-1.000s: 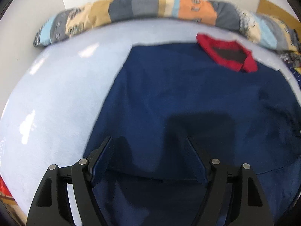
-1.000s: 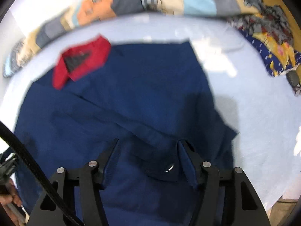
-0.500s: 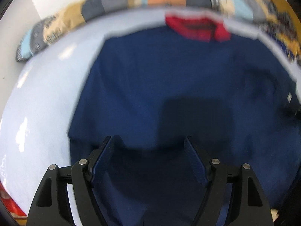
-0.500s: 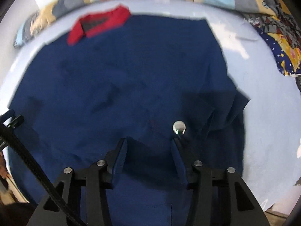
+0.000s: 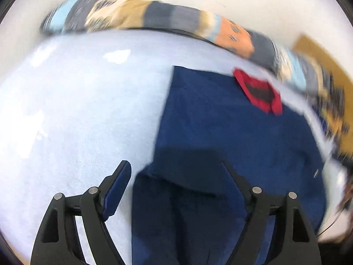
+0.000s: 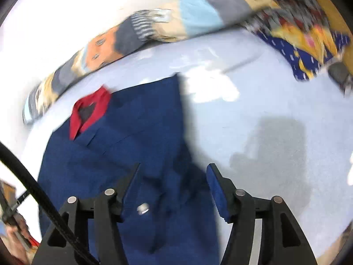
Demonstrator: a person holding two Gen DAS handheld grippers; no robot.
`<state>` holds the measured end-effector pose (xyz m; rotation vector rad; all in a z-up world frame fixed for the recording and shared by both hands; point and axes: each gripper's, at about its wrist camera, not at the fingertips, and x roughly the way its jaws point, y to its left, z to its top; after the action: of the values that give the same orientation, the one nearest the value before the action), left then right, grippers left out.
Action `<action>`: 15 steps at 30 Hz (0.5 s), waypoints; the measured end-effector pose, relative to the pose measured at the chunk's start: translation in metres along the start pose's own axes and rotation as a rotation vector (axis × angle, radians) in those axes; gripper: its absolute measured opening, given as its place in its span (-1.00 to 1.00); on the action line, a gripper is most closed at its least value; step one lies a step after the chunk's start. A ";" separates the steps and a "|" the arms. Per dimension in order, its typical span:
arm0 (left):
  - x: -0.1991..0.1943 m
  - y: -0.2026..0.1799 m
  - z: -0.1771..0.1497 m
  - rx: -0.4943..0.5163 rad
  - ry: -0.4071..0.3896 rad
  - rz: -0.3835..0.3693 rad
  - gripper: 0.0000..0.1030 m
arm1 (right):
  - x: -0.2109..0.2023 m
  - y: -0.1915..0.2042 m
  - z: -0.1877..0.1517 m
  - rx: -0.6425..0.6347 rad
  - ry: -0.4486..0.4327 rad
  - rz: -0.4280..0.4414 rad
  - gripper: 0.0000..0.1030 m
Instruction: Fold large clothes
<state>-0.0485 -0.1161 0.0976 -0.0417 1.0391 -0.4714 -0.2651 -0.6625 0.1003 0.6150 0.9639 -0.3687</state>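
Observation:
A navy garment (image 5: 220, 121) with a red collar (image 5: 258, 92) lies spread flat on a pale blue sheet (image 5: 77, 110). My left gripper (image 5: 175, 165) hovers over its left edge with the jaws opening. That edge and a fold run between the jaws, and the pads press on nothing. In the right wrist view the same garment (image 6: 132, 143), its collar (image 6: 90, 112) at the far left, has its right edge under my right gripper (image 6: 173, 167). Those jaws are opening too, with cloth and a silver snap (image 6: 143, 208) between them but not pinched.
A rolled patchwork blanket (image 5: 154, 15) lies along the back by the white wall. A yellow and blue patterned cloth (image 6: 304, 39) is heaped at the far right. A black cable (image 6: 33, 183) and a person's hand (image 6: 17, 231) show at lower left. Bare sheet (image 6: 264, 110) lies right of the garment.
Both grippers swung outward: the left from the garment's middle to its left edge, the right to its right edge. The right jaws narrowed, then widened again. The left jaws widened slightly.

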 end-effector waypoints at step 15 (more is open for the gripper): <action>0.085 0.041 0.012 -0.228 0.139 -0.262 0.56 | 0.076 -0.004 0.005 0.077 0.162 0.297 0.32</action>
<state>0.0115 -0.1148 0.0237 -0.3550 1.2274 -0.5969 -0.2240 -0.6709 0.0370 0.8559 0.9982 -0.0921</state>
